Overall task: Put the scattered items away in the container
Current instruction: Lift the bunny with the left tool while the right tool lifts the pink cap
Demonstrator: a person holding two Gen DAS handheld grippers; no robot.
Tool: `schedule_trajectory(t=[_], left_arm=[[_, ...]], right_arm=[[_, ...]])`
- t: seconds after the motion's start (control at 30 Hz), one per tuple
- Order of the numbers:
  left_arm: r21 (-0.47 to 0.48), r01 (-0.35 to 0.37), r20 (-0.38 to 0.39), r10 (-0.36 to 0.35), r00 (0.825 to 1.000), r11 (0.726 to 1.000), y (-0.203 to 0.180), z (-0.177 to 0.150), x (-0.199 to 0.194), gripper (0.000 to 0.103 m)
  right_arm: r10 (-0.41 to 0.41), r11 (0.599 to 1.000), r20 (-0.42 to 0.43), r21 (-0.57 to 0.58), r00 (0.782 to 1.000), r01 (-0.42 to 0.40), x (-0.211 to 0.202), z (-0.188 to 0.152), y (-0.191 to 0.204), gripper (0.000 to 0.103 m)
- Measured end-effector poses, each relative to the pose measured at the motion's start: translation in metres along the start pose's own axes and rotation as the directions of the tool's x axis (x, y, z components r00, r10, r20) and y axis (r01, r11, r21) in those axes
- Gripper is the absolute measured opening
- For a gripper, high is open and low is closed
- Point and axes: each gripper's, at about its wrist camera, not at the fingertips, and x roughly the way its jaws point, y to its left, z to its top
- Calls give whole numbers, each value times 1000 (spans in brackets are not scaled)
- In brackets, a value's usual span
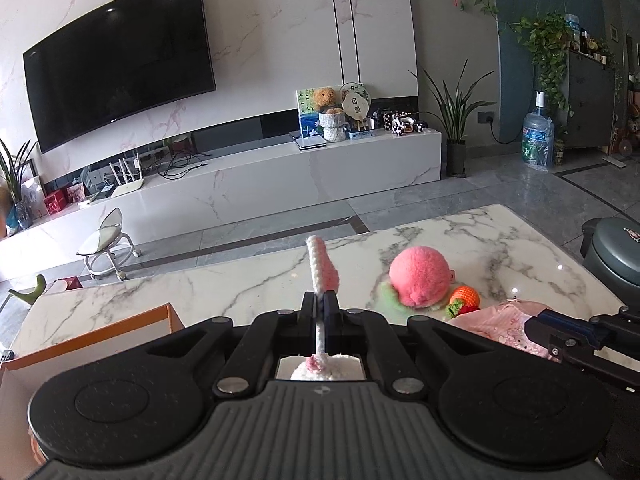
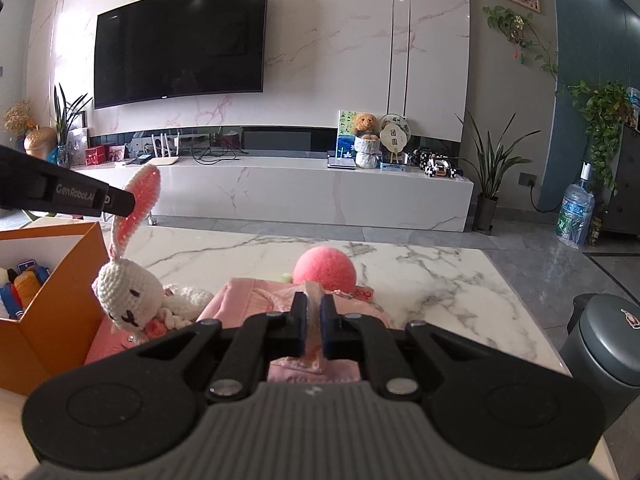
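On a marble bench (image 2: 420,280), an orange box (image 2: 52,300) already holding a few toys is seen at the left, and it is on the box's position that the coming move is judged to turn: it lies to the left of both tongs, nearer the left hand than the right. A pink cloth (image 2: 256,300), draped beside the box, is pinched in a raised fold by the right tongs (image 2: 314,330), whose jaws are closed tight on the fabric. A crocheted rabbit (image 2: 124,292) is held by one ear in the left tongs (image 1: 320,320), the jaws shut on it; its long axis runs up along the ear, with the head below and the body trailing onto the cloth, just beside the box wall. A pink ball (image 1: 420,276) and a small carrot (image 1: 464,298) are left on the bench, touching or nearly so, beyond the cloth and well apart from the box. Only the gripped ear and a patch of white wool are shown by the left wrist view, where a corner of the box is also caught; the rabbit's face, the box's contents and the left tongs' arm reaching in are supplied by the right wrist view alone, while the carrot is hidden there.
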Motion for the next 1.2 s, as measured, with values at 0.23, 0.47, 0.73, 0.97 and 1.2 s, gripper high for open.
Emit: schedule_trajectory(t=[0.23, 0.47, 0.73, 0.97, 1.2], left_arm=[[-27, 16, 13, -15, 1000, 1000, 4, -14, -30, 3], [-74, 28, 61, -23, 998, 997, 18, -8, -61, 4], [-67, 22, 124, -14, 992, 998, 30, 8, -92, 3], [-76, -15, 174, 28, 984, 997, 56, 22, -114, 3], [-102, -81, 196, 100, 976, 992, 97, 27, -128, 3]], right_arm=[[4, 1000, 0, -21, 1000, -4, -23, -3, 9, 7], [9, 998, 52, -61, 999, -6, -45, 8, 20, 7], [31, 994, 119, -105, 992, -19, -65, 29, 40, 7], [87, 986, 183, -153, 979, -59, -77, 54, 64, 7], [177, 970, 222, -205, 959, -131, -80, 76, 101, 7]])
